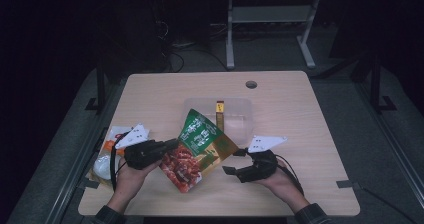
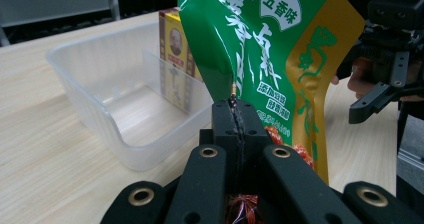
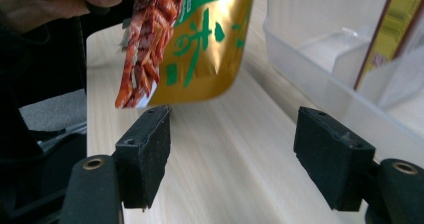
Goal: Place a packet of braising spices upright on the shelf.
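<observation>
Dark room, wooden tabletop. Our left tongs clamp the pouch, lifted beside the tub; right tongs stand apart, empty. We judge placing it in the tub remains.

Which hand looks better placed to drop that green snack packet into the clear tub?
Left, probably: the left gripper is shut on the green snack packet, lifted beside the clear plastic tub. The right gripper is open, holding nothing.
</observation>
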Demonstrator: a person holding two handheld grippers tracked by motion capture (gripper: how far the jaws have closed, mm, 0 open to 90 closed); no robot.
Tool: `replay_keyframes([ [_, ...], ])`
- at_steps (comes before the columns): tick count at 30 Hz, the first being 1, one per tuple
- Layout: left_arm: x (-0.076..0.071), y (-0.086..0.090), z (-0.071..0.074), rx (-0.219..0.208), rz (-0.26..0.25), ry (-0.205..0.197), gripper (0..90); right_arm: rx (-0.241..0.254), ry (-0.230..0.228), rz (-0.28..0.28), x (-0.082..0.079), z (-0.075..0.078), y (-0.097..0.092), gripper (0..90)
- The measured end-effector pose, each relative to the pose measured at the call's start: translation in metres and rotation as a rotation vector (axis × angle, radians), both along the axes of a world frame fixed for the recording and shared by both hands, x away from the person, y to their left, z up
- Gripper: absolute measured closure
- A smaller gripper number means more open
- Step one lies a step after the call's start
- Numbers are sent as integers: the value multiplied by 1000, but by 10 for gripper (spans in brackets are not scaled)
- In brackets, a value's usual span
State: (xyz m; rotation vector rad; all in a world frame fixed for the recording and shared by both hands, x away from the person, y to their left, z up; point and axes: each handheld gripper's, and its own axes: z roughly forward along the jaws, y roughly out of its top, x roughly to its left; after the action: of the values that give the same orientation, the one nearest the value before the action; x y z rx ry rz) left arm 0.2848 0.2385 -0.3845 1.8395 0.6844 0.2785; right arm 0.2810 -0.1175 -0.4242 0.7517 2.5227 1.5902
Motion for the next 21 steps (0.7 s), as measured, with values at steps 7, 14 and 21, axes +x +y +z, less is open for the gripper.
replay_keyframes([
  [7, -1, 1, 3, -26, 8, -13, 900, 55, 15, 15, 7, 1, 15, 321],
  [14, -2, 1, 3, -48, 10, -19, 900, 155, 55, 20, 17, -1, 30, 425],
  [21, -4, 0, 2, -59, 5, -21, 899, 235, 83, 34, 22, -1, 36, 651],
])
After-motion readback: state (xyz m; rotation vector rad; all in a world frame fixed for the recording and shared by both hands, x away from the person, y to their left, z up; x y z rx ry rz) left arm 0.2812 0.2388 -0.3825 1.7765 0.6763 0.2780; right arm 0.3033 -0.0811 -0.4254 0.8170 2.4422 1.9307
